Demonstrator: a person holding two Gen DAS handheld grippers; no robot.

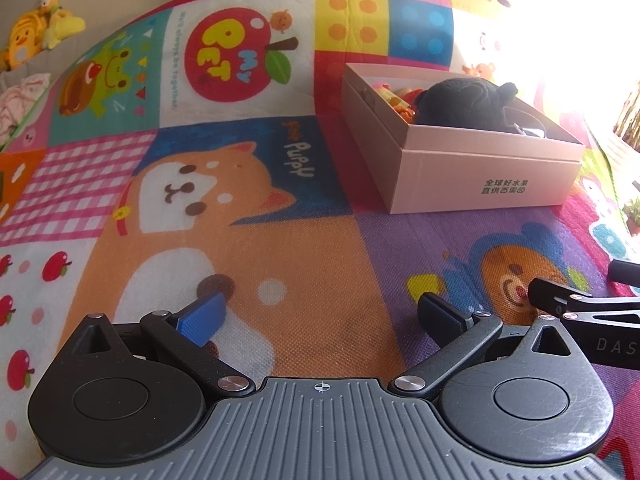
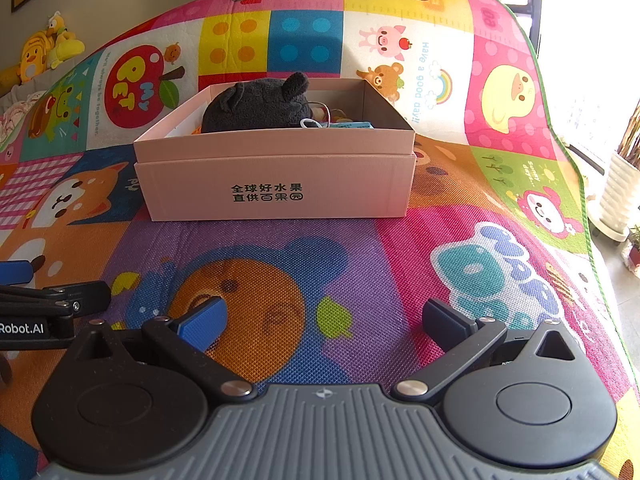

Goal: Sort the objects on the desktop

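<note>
A pink cardboard box (image 1: 484, 178) (image 2: 280, 188) with Chinese print stands on the colourful cartoon mat (image 1: 280, 220) (image 2: 360, 248). Inside it lies a dark grey plush toy (image 1: 460, 100) (image 2: 260, 106), with small orange and yellow items (image 1: 396, 98) beside it and blue-tagged bits (image 2: 348, 124) at its right. My left gripper (image 1: 324, 314) hovers low over the mat, open and empty, with the box ahead to its right. My right gripper (image 2: 326, 320) is also open and empty, directly in front of the box. Each gripper's side shows in the other's view.
Yellow plush toys (image 1: 36, 32) (image 2: 44, 48) sit off the mat at the far left beside crumpled cloth (image 1: 20, 100). The mat's right edge (image 2: 580, 184) drops to a floor with a white planter (image 2: 616, 196) and small potted plants (image 2: 634, 248).
</note>
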